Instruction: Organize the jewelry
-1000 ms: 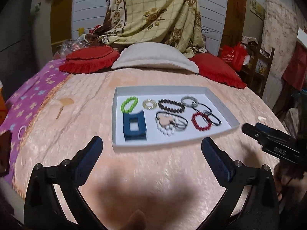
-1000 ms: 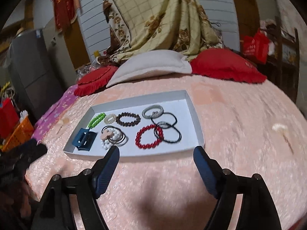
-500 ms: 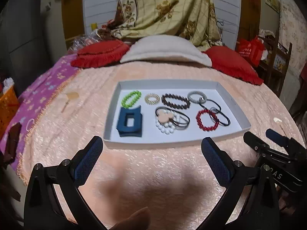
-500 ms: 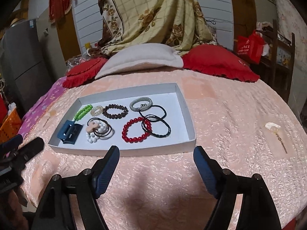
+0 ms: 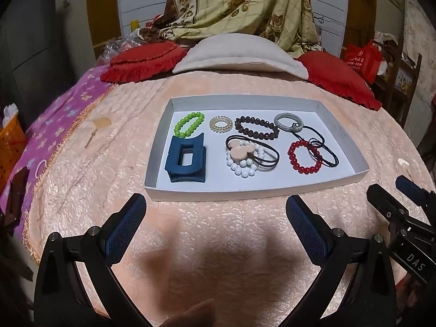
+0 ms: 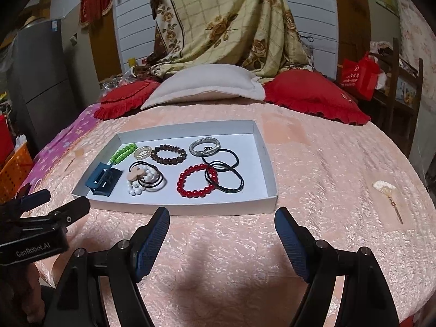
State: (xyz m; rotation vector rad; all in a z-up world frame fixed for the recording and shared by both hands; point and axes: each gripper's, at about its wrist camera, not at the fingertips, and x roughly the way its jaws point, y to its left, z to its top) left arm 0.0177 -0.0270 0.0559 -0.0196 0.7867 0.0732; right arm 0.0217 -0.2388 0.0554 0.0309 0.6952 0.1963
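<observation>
Both claws tilt downward over the near part of the peach bedspread (image 5: 218,245), short of the tray. The left claw (image 5: 215,212) has its fingers wide apart with nothing between them; the right claw (image 6: 222,222) likewise stands apart and empty, touching nothing. Just beyond lies the white tray (image 5: 272,190). In it sit a blue hair clip (image 5: 186,160), white bead bracelet (image 5: 244,164), red bead bracelet (image 5: 305,156), black hair ties (image 5: 327,152), green bead bracelet (image 5: 189,124) and brown bead bracelet (image 5: 256,128). Pillows (image 5: 239,57) lie farthest.
</observation>
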